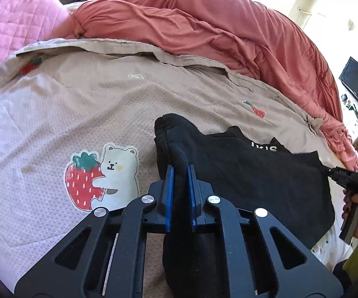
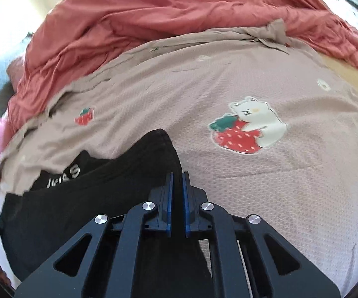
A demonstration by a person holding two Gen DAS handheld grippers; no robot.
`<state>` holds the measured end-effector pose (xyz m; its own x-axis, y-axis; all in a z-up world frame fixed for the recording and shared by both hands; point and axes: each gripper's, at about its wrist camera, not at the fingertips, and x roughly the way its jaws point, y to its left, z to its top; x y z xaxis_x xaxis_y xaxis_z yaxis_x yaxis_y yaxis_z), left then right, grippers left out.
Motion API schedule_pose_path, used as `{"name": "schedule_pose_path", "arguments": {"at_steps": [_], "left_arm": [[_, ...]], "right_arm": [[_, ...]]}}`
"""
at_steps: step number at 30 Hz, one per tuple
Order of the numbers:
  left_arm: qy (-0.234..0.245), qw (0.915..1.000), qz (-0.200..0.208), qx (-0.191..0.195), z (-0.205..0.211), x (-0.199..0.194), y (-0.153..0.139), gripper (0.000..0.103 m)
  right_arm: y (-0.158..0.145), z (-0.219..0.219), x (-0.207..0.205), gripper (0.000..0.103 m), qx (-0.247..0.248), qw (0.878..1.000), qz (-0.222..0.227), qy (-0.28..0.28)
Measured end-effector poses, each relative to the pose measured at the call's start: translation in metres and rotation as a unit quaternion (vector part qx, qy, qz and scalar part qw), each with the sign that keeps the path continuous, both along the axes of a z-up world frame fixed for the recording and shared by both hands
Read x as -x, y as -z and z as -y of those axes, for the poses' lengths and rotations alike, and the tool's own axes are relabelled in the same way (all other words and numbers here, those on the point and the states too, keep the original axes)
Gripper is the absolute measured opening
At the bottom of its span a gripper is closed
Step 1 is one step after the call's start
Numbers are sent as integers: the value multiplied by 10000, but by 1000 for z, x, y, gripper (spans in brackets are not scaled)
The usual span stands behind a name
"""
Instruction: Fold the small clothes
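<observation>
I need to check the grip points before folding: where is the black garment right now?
The black garment lies on the beige bedspread, right of the bear-and-strawberry patch, pinched by the left gripper and right gripper.

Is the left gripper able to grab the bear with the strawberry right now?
Probably not yet. The left gripper is shut on the black garment, so its jaws are busy. The bear patch lies uncovered on the beige blanket beside it, but it looks flat.

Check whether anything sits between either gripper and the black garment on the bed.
Nothing visible does. The left gripper is shut on a bunched edge of the black garment, and the right gripper is shut on its opposite edge. Around it the beige bedspread shows only printed bears and strawberries.
</observation>
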<state>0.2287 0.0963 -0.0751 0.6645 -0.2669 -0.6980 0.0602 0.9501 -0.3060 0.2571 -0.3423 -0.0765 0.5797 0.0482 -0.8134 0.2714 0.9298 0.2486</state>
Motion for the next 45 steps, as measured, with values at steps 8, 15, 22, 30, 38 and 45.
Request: {"name": "schedule_pose_path", "arguments": {"at_steps": [8, 15, 22, 30, 38, 45], "left_arm": [[-59, 9983, -575, -123, -1, -10, 24, 7], [-56, 9979, -596, -264, 2, -10, 23, 11], [-108, 9974, -632, -334, 2, -9, 22, 19], [-127, 9970, -672, -365, 1, -8, 15, 31], [148, 9973, -597, -408, 7, 1, -9, 41], [541, 9929, -901, -555, 17, 9, -3, 56]], "right_arm": [[23, -8, -8, 6, 566, 9973, -452, -108], [17, -26, -3, 33, 1285, 9897, -478, -419], [-2, -26, 23, 52, 1082, 9926, -151, -529], [-18, -49, 58, 67, 892, 9924, 91, -842], [-21, -79, 89, 75, 949, 9875, 103, -1257], [1, -100, 101, 75, 923, 9835, -299, -1528]]}}
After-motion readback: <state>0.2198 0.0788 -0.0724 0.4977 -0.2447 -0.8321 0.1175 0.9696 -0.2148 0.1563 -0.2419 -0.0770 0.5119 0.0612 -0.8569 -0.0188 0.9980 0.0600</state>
